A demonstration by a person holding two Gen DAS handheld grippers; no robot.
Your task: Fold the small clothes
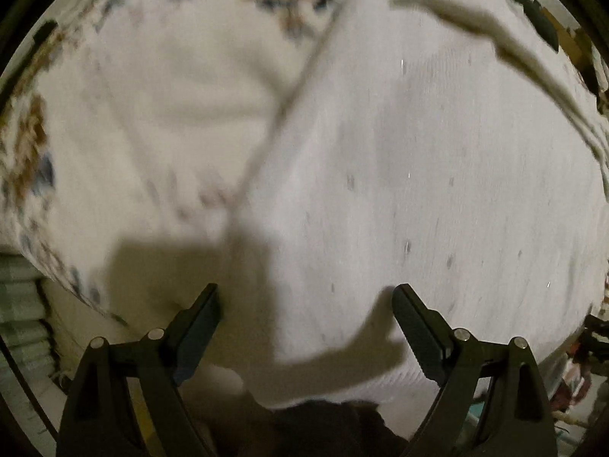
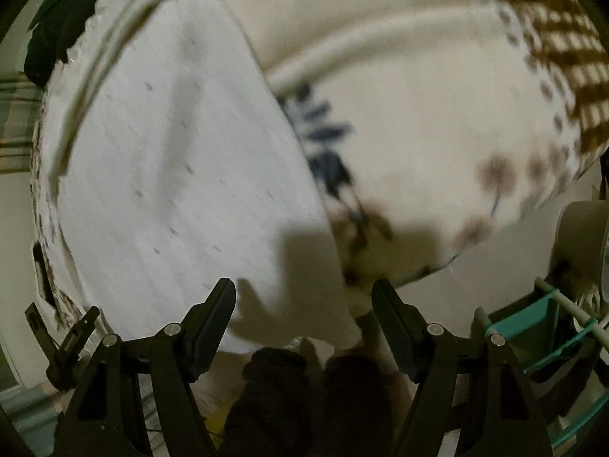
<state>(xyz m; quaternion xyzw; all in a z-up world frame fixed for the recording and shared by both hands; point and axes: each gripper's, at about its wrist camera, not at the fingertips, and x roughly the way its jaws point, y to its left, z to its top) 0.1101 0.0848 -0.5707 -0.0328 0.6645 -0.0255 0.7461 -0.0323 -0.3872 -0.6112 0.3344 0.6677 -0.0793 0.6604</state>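
White speckled garment [image 1: 418,175] lies flat on a cream floral blanket [image 1: 171,87], spreading ahead of both pairs of fingers. Left gripper [image 1: 306,304] hovers with its 2 fingers spread wide, holding nothing. Right gripper [image 2: 303,299] is likewise wide open and empty, the garment's [image 2: 182,160] near edge just beyond its left finger.
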